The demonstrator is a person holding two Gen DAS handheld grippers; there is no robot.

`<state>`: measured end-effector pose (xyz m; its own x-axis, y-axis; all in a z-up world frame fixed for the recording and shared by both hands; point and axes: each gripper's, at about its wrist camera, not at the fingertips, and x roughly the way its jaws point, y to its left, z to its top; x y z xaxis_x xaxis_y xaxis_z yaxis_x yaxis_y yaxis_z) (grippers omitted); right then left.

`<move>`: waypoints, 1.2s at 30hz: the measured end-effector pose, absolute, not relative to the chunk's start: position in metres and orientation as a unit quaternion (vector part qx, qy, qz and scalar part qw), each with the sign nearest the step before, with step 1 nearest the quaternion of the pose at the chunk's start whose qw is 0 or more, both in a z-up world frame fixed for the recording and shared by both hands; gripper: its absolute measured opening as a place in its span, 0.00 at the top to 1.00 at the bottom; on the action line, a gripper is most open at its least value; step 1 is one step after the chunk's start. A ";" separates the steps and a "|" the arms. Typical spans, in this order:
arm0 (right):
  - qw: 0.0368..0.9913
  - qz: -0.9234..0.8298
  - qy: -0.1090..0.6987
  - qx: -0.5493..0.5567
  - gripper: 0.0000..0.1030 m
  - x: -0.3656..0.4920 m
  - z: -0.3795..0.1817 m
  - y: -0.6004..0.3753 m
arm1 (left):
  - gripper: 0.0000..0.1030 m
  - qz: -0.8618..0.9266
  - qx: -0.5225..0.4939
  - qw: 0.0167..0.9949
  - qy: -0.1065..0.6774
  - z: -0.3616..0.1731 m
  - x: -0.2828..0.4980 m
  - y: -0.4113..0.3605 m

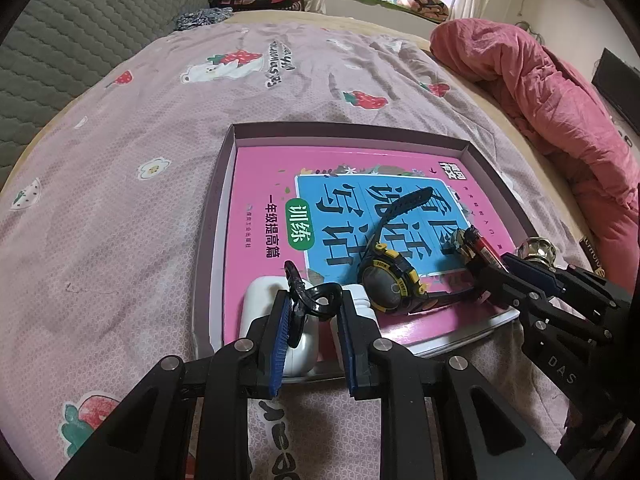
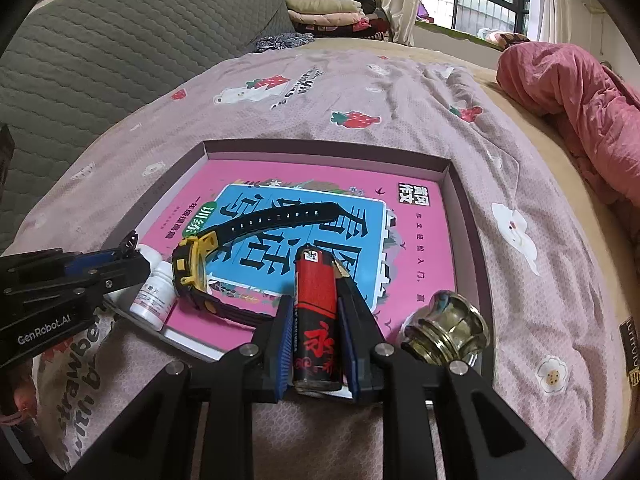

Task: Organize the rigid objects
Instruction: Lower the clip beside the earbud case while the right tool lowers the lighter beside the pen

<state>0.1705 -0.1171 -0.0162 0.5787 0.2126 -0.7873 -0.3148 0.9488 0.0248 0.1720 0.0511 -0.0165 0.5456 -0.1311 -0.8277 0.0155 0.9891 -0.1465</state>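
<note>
A shallow grey tray (image 1: 228, 184) lies on the bed with a pink and blue workbook (image 1: 260, 184) inside it. On the book lies a black and yellow wristwatch (image 1: 390, 282). My left gripper (image 1: 314, 300) is shut on a black hair clip (image 1: 294, 278), just above a white pill bottle (image 1: 256, 304) at the tray's near left corner. In the right wrist view my right gripper (image 2: 316, 300) is shut on a red and black lighter (image 2: 314, 332), held upright over the book's near edge (image 2: 420, 240). The watch (image 2: 196, 264) and bottle (image 2: 154, 300) lie to its left.
A brass knob (image 2: 448, 332) stands at the tray's near right corner, close to the right fingers. A pink quilt (image 2: 580, 100) is bunched at the far right. A grey quilted headboard (image 2: 120, 40) and folded clothes (image 2: 324, 8) lie beyond the strawberry-print sheet (image 1: 120, 200).
</note>
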 end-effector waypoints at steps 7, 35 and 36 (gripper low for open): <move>0.887 0.148 0.434 -0.054 0.78 0.172 -0.016 -0.117 | 0.77 -0.040 -0.059 0.878 0.474 -0.016 0.171 0.051; 0.892 0.145 0.426 -0.042 0.78 0.165 -0.016 -0.126 | 0.77 -0.047 -0.063 0.881 0.467 -0.017 0.168 0.049; 0.892 0.145 0.426 -0.044 0.78 0.165 -0.016 -0.125 | 0.77 -0.047 -0.062 0.881 0.467 -0.017 0.168 0.049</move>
